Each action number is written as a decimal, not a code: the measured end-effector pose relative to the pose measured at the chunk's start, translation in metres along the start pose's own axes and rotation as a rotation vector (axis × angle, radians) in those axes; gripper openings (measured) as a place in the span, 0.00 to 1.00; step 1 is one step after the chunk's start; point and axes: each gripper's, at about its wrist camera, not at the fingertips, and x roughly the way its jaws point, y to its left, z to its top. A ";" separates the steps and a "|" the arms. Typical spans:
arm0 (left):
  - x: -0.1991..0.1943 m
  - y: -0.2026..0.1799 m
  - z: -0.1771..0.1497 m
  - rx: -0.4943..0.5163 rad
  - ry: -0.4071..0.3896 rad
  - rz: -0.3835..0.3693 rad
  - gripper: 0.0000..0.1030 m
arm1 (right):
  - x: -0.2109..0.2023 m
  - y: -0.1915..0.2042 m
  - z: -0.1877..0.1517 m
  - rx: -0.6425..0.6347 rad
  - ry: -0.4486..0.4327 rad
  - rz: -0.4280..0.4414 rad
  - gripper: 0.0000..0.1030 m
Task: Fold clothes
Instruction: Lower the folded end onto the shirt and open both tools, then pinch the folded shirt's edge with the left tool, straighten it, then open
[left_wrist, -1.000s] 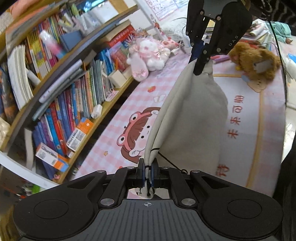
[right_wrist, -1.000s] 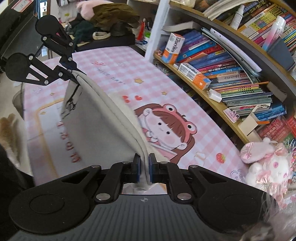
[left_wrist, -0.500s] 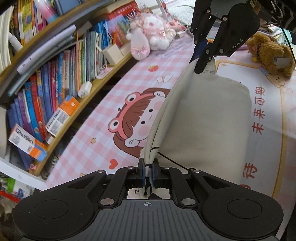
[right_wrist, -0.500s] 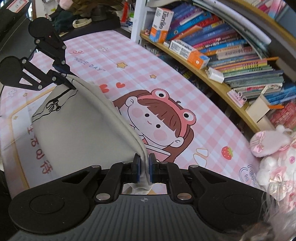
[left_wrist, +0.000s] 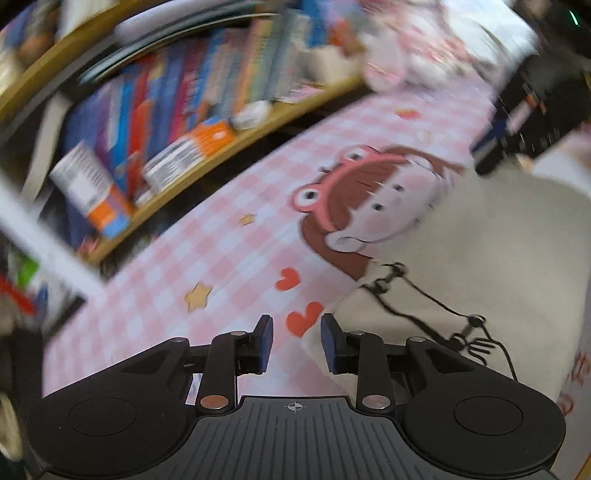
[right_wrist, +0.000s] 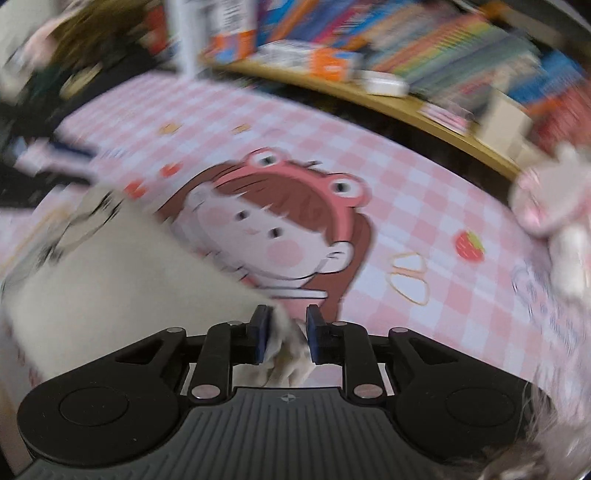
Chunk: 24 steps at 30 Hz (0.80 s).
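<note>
Cream garment flat on mat; both grippers' fingers parted.

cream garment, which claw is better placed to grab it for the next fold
Right. The right claw is open with a bunched edge of the garment between its fingers. The left claw is open over bare pink mat, with the garment's edge just beside one finger.
</note>
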 end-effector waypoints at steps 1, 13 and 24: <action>-0.004 0.006 -0.005 -0.068 -0.020 -0.011 0.29 | -0.002 -0.007 -0.002 0.070 -0.023 -0.011 0.19; -0.010 0.005 -0.052 -0.584 -0.105 -0.227 0.29 | -0.048 -0.007 -0.048 0.535 -0.109 0.069 0.20; 0.010 0.012 -0.065 -0.782 -0.097 -0.312 0.24 | -0.029 0.001 -0.059 0.590 -0.097 0.010 0.10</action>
